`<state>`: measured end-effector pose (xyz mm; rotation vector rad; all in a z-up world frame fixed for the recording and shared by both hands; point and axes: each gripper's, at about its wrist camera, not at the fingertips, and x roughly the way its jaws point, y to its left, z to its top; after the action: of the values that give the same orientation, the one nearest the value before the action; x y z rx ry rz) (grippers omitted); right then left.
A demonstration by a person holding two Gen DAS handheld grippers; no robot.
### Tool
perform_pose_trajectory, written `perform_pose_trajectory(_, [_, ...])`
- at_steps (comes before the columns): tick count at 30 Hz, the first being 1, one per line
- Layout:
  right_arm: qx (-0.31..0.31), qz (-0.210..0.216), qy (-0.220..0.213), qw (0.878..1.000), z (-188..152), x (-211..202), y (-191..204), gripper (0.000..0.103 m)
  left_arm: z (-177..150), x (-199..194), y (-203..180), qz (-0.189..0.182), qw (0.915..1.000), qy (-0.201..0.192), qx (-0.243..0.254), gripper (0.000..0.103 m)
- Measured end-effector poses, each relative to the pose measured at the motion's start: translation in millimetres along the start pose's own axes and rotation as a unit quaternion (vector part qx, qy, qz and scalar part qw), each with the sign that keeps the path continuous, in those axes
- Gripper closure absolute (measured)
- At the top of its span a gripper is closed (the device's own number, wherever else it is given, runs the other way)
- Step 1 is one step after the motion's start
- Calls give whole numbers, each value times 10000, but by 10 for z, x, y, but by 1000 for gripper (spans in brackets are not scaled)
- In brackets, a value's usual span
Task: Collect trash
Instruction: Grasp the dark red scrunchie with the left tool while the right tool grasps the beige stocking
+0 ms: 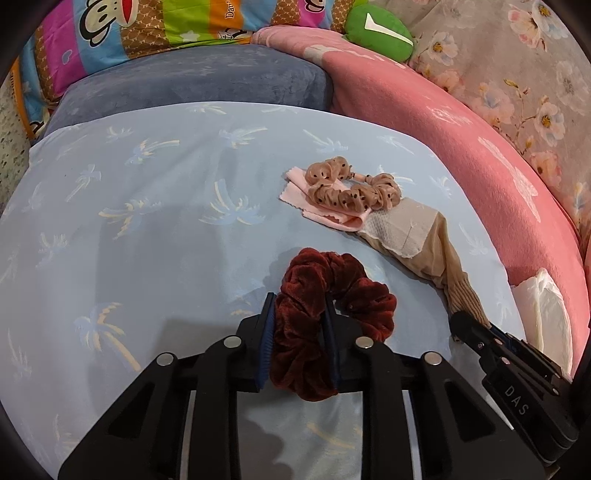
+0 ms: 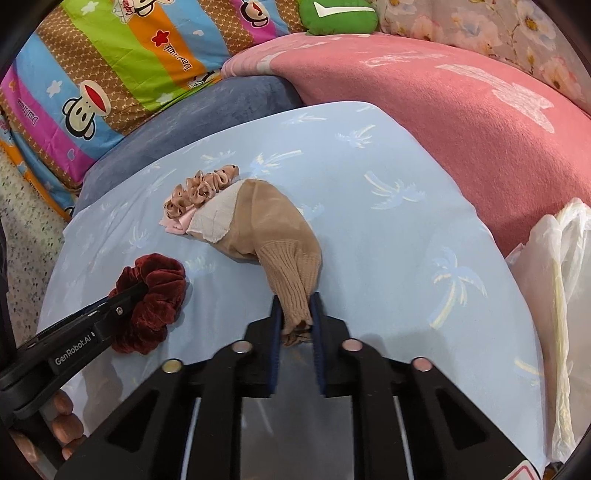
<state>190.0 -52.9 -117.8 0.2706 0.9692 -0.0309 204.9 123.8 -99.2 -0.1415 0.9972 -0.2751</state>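
My left gripper (image 1: 300, 306) is shut on a dark red velvet scrunchie (image 1: 332, 299), which rests on the light blue palm-print sheet (image 1: 147, 206); it also shows in the right wrist view (image 2: 155, 295). My right gripper (image 2: 295, 306) is shut on the ribbed cuff of a tan sock (image 2: 273, 236), which lies flat on the sheet; it also shows in the left wrist view (image 1: 436, 258). A white tissue (image 1: 399, 229) lies over the sock's far end. Beyond it are a pink cloth (image 1: 325, 210) and a beige dotted scrunchie (image 1: 354, 188).
A white plastic bag (image 2: 554, 295) sits at the right edge, against a pink blanket (image 2: 443, 118). A blue-grey cushion (image 1: 199, 81), a striped monkey-print quilt (image 2: 110, 74) and a green plush (image 1: 380, 33) lie behind. Speckled floor (image 2: 26, 236) is at the left.
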Motion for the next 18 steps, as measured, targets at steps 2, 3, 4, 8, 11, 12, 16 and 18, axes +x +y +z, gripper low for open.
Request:
perform_pose_trajectory(2, [71, 31, -1, 10000, -41, -42, -40, 96, -24, -20, -30, -16, 10000, 13, -3, 82])
perform_pose_trajectory(3, [97, 39, -10, 9999, -61, -67, -56, 96, -33, -31, -40, -15, 10000, 16, -2, 83])
perform_pose_trajectory(4, [126, 51, -22, 9999, -82, -99, -71, 96, -45, -48, -51, -28, 10000, 18, -5, 83])
perform_pose_trajectory(8, [234, 127, -86, 9996, -165, -251, -131, 97, -96, -116, -135, -70, 10000, 9, 42, 83])
perform_pose_trajectory(11, [289, 174, -179, 9993, -206, -403, -180, 97, -127, -166, -223, -108, 9999, 2, 100, 83])
perform_pose_trajectory(12, [301, 185, -212, 9992, -211, -448, -195, 97, -135, -184, -256, -113, 9999, -6, 127, 83])
perform_pose_trajectory(16, [347, 226, -365, 9985, -219, -651, -256, 97, -152, -244, -375, -184, 9996, -24, 189, 83])
perform_pose_trajectory(18, [366, 232, -451, 9980, -219, -754, -288, 97, -170, -278, -448, -206, 9995, -38, 243, 83])
